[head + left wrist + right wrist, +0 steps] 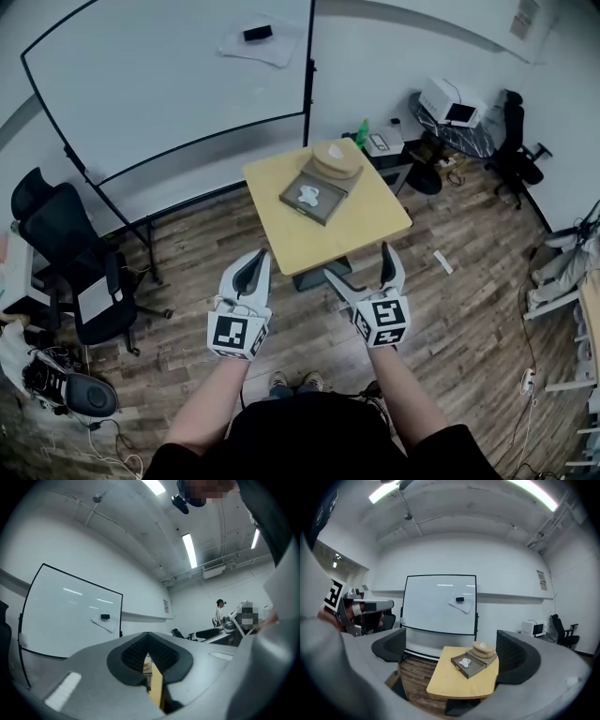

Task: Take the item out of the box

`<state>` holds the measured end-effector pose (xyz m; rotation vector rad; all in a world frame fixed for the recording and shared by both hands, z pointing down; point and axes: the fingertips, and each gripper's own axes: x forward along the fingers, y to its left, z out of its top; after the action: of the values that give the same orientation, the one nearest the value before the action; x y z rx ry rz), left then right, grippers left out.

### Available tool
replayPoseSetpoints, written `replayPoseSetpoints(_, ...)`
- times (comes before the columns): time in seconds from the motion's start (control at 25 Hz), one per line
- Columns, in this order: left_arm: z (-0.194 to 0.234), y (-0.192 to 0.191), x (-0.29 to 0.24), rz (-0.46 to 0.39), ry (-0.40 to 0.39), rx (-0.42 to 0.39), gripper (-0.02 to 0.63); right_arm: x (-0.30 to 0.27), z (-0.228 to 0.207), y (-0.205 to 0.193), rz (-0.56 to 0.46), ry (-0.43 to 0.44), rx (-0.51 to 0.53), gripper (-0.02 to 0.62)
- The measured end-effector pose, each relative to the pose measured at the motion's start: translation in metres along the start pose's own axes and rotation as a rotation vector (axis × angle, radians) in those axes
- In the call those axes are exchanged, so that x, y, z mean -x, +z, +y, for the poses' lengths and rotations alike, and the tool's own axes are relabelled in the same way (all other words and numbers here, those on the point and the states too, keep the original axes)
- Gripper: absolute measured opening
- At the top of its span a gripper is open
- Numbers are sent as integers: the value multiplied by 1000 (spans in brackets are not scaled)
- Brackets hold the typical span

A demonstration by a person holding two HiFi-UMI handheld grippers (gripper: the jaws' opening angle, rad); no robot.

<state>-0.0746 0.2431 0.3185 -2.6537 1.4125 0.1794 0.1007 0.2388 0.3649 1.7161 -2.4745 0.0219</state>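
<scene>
I'm at the approach, not yet reaching. My right gripper (360,266) gapes wide and empty; my left gripper (253,264) is closed on nothing. The white item (309,195) lies in the open brown box (300,209) on the yellow table (361,230), well ahead. Next I must step closer and straddle it.

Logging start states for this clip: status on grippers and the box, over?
Left gripper shut, empty. Right gripper open, empty. White item lies in the box on the table, untouched. Both grippers held back from the box; nothing in the way.
</scene>
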Motion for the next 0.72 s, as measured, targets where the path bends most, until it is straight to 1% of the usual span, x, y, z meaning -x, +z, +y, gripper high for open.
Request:
replayPoseSetpoints(0.16,-4,-4,-6,5,5,-3,-2,2,-3,13,-52,24,39,595)
replayPoseSetpoints(0.32,-12,-5,-15,7,14,-9,-2,3,-11,17,-73,48,36,595)
replayPoseSetpoints(0.48,-21,-7,-26,4,26,-23,-2,3,-22,15,-85,70,31,595)
replayPoseSetpoints(0.72,-27,-19,-36,10,49,-31,-2,-5,-39,6,-96,90,19,595)
